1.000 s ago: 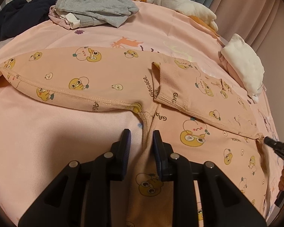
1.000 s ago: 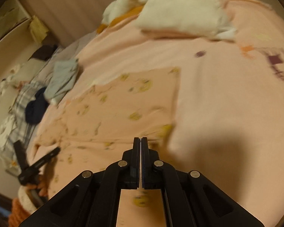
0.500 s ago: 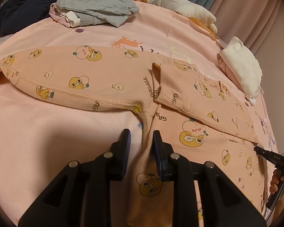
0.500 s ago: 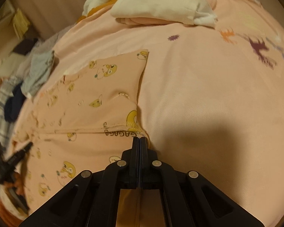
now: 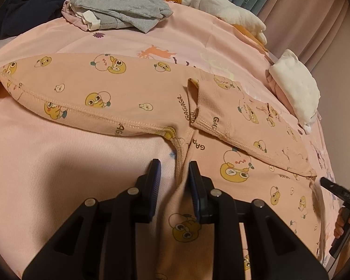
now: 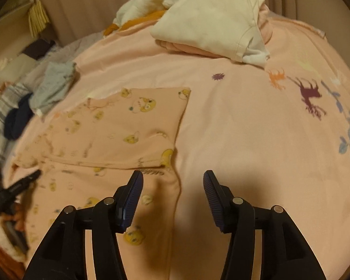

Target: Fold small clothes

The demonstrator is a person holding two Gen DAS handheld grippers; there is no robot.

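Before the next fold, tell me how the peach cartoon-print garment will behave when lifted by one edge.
The peach garment is probably floppy: it lies flat with a soft folded flap. Likely light, since it is thin knit. It may stretch or sag from the left hand-held gripper, whose jaws straddle a ridge of its fabric.

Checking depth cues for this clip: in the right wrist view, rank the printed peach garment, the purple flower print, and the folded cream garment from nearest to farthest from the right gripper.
From the right gripper:
1. Printed peach garment, directly under and ahead-left.
2. Purple flower print, ahead on the bedsheet, slightly right.
3. Folded cream garment, far end of the bed.
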